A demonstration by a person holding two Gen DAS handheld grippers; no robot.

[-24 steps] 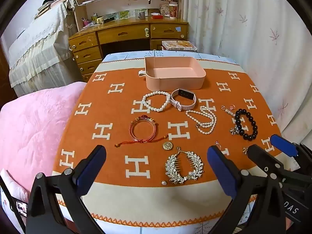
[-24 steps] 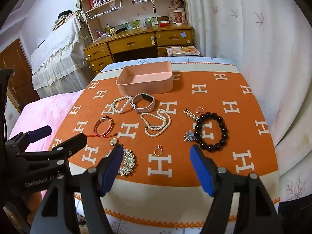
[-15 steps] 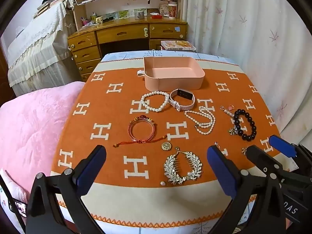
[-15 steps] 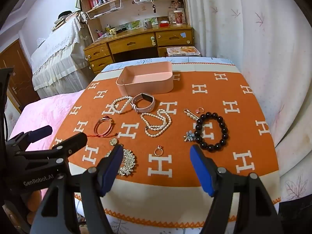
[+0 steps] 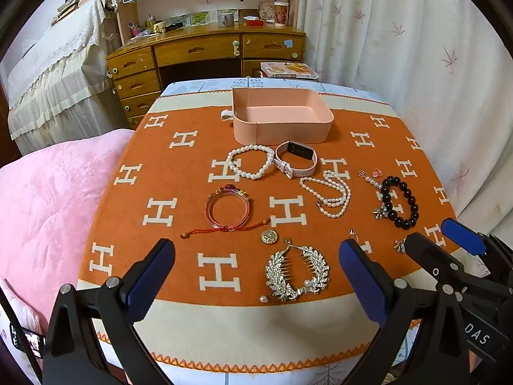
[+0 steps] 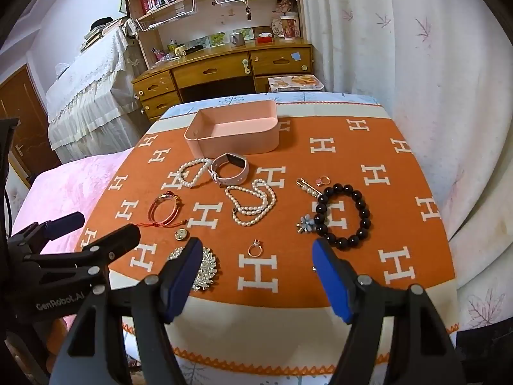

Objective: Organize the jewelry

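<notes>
woven orange blanket [image 5: 192, 166], smooth pink rectangular tray [image 5: 282, 128], round pearl bracelet [image 5: 250, 162], glossy black beads [image 6: 343, 215]

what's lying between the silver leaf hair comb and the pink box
In the left wrist view, between the hair comb and pink box: a gold pendant, then bare cloth, then the watch.

Open cloth [image 6: 384, 224] beside black bracelet [image 6: 343, 215].

Near one pink tray [image 5: 282, 126]: two pearl strands [image 5: 250, 166], two bracelets [image 5: 228, 206], one watch [image 5: 296, 162], two rings [image 6: 255, 248].
</notes>
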